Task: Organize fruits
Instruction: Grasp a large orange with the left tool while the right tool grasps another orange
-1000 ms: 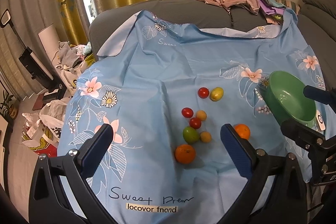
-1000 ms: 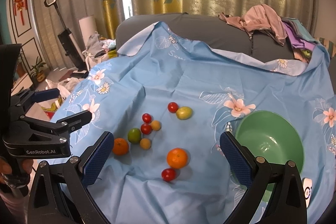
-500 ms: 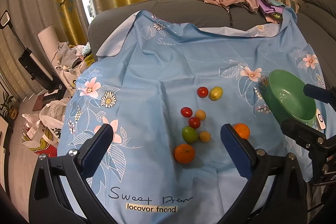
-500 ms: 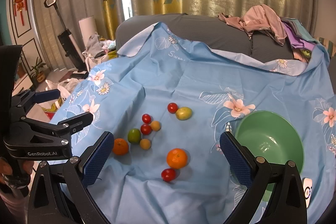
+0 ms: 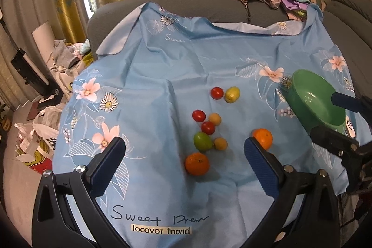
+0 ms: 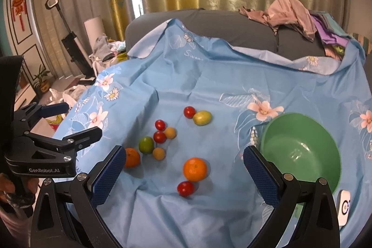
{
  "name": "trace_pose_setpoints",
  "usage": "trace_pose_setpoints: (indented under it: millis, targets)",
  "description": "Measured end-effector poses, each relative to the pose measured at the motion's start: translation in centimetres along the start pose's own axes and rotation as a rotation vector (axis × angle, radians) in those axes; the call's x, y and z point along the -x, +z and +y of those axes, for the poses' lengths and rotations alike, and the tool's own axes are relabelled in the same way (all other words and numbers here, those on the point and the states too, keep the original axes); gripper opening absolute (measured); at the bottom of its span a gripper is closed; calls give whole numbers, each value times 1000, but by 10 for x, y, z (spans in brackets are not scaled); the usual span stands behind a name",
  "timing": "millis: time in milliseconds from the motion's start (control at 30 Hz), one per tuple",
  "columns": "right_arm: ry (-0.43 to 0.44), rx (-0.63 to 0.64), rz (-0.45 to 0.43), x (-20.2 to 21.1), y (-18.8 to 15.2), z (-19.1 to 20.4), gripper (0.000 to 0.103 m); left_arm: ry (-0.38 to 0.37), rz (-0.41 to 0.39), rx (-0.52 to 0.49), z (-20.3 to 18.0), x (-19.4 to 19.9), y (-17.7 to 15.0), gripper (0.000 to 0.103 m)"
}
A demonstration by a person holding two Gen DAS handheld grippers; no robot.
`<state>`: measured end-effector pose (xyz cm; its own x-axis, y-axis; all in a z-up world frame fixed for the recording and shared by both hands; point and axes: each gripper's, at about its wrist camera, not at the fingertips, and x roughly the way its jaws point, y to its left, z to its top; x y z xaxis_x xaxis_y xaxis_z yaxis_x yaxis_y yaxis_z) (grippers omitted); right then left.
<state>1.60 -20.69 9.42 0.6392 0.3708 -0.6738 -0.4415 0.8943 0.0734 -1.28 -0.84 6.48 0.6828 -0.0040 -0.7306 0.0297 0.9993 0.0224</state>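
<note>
Several small fruits lie loose on a blue flowered cloth point(image 5: 176, 57): two oranges point(image 5: 197, 163) point(image 6: 194, 169), a green fruit point(image 5: 202, 141), a yellow-green fruit point(image 5: 232, 94), red tomatoes point(image 5: 216, 93) and small yellow-orange fruits point(image 5: 214, 118). An empty green bowl point(image 6: 300, 150) sits at the right, also in the left wrist view point(image 5: 316, 104). My left gripper point(image 5: 183, 155) is open and empty, above the near orange. My right gripper point(image 6: 181, 162) is open and empty, above the second orange and a tomato point(image 6: 185, 188).
The cloth drapes over a grey sofa point(image 6: 232, 24) with a pile of clothes point(image 6: 295, 13) on its back. Bags and clutter point(image 5: 39, 131) lie on the floor at the left. A small white device point(image 6: 344, 207) lies by the bowl.
Both grippers have drifted only slightly; the fruits and the bowl have stayed in place.
</note>
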Motion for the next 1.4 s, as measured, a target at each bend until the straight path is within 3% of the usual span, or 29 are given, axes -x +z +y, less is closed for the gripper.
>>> trace_pose_setpoints:
  millis: [100, 333, 600, 867, 1233, 1400]
  targets:
    - [11, -19, 17, -8, -7, -5, 101, -42, 13, -7, 1, -6, -6, 102]
    - [62, -46, 94, -40, -35, -17, 88, -101, 34, -104, -7, -28, -34, 100]
    - [51, -61, 139, -72, -59, -31, 74, -177, 96, -141, -7, -64, -46, 76]
    - [47, -65, 170, -98, -63, -39, 68, -259, 115, -194, -15, -89, -42, 66]
    - [77, -57, 203, -120, -62, -40, 63, -202, 207, -251, -17, -119, -40, 62]
    - [101, -59, 214, -127, -58, -41, 63, -142, 246, -317, -24, -125, -41, 55]
